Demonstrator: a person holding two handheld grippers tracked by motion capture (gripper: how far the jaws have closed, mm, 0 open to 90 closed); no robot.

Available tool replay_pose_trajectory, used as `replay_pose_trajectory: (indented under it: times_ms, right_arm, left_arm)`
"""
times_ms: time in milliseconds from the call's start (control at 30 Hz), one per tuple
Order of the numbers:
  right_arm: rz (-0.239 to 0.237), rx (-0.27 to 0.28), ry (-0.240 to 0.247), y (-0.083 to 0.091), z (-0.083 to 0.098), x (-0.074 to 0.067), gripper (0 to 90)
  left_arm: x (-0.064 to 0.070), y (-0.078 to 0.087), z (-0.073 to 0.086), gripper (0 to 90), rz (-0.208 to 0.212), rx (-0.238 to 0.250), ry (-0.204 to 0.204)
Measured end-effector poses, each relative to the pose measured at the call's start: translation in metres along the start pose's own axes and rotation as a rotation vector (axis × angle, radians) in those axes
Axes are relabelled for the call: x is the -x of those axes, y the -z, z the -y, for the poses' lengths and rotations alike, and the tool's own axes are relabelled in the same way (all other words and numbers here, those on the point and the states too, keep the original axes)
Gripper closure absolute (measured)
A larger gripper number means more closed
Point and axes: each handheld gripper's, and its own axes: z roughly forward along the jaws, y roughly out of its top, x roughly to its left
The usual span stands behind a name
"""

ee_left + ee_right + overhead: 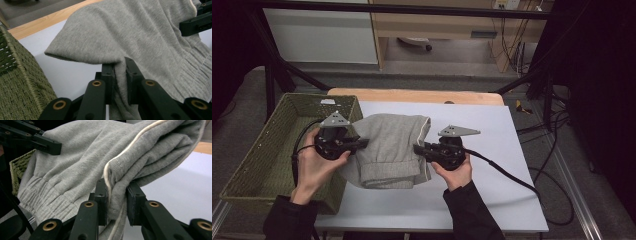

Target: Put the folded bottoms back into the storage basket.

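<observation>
My table (492, 150) w/ a white top sits in front of me, a strip of bare wood edge (412, 95) along its far side. Left of it stands a green woven basket (267, 150), touching the table's side. Floor (452, 67) is grey carpet, dim light overall, corners almost black. Beyond the table: a white cabinet panel (319, 35) at left, a light-wood desk (437, 25) next to it w/ a chair's castor (428, 48) under it. Black frame bars (412, 9) cross the top & slant down both sides. Loose black cables (557, 150) trail over the floor at right, more hang by the desk.
</observation>
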Motion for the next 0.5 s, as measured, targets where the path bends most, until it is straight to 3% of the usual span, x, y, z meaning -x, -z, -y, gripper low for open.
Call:
replay_pose_trajectory:
  times_ms: [500]
  right_arm:
    - [-0.017,0.017,0.014,-0.003,-0.014,-0.012,74.4]
  left_arm:
    - [-0.008,0.017,-0.006,80.2,-0.002,0.012,0.007]
